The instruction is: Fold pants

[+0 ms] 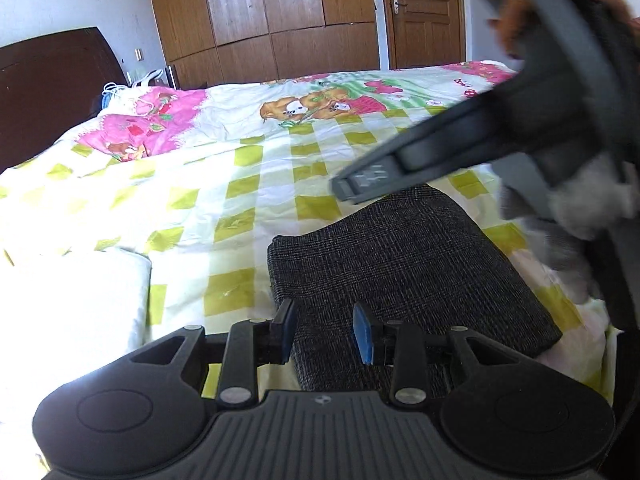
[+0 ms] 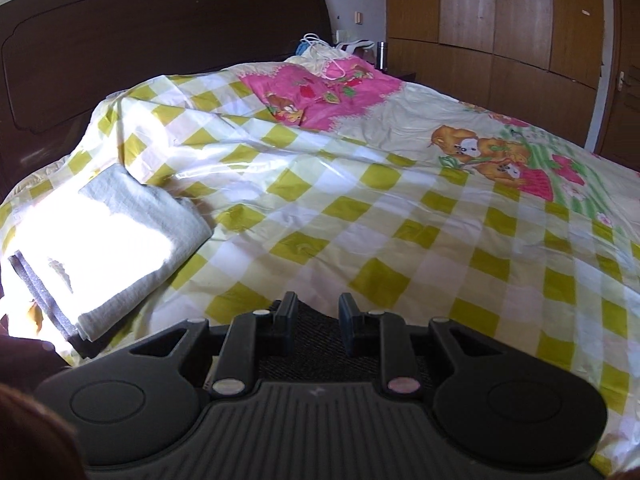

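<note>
Where the room opens out behind the grippers, a bed (image 2: 400, 216) fills most of both views, covered by a checked yellow-green and white sheet (image 2: 320, 216) with a pink cartoon print toward the dark headboard (image 2: 160, 32) and wooden wardrobe doors (image 1: 280, 8) beyond. The pants (image 1: 400, 272), dark grey and finely checked, lie folded into a compact block on the sheet, near its front edge. A folded white towel (image 2: 120, 248) sits well apart to the left, washed out by sunlight. The left gripper (image 1: 326, 332) hangs above the near edge of the pants, its fingers spread with nothing between them. The right gripper (image 2: 314, 322) also has parted, empty fingers, over what looks like the dark cloth, though little of it shows; its blurred body crosses above the pants in the left view.
</note>
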`<state>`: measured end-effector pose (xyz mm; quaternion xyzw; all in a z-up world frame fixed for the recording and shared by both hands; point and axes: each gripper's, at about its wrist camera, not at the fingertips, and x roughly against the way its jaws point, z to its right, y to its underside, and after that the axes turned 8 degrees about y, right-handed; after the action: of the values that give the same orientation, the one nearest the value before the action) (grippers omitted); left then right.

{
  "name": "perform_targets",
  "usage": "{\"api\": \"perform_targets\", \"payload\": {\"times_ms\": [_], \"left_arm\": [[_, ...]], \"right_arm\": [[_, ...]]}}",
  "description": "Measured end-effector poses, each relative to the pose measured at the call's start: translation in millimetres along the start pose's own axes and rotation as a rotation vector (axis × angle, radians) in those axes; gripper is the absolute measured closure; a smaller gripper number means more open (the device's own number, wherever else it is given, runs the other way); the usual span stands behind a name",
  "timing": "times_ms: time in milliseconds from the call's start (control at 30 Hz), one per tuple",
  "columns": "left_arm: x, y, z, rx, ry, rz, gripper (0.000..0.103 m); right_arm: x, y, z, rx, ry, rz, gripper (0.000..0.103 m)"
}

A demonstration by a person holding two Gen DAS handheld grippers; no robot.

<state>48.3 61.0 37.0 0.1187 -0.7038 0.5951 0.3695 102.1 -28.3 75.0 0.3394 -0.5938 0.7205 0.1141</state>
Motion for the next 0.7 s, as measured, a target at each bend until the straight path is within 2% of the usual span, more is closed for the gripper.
{"api": "perform_targets", "payload": {"times_ms": [367,533,700], "left_arm": [[-48,-27,4,0.075,0.031,0.045,0.057],[-84,-19,-10,0.104,-0.003,-0.008,0.056],[-88,-7,-25,0.115,-0.002,-0.003,0.056]], "right_arm": [[-8,35,60,-0.112,0.131,-0.057,0.08],[-18,52,71,-0.144,0.151,-0.093,0.08],[-26,66,80,-0.177,0.146,-0.115,0.08]]}}
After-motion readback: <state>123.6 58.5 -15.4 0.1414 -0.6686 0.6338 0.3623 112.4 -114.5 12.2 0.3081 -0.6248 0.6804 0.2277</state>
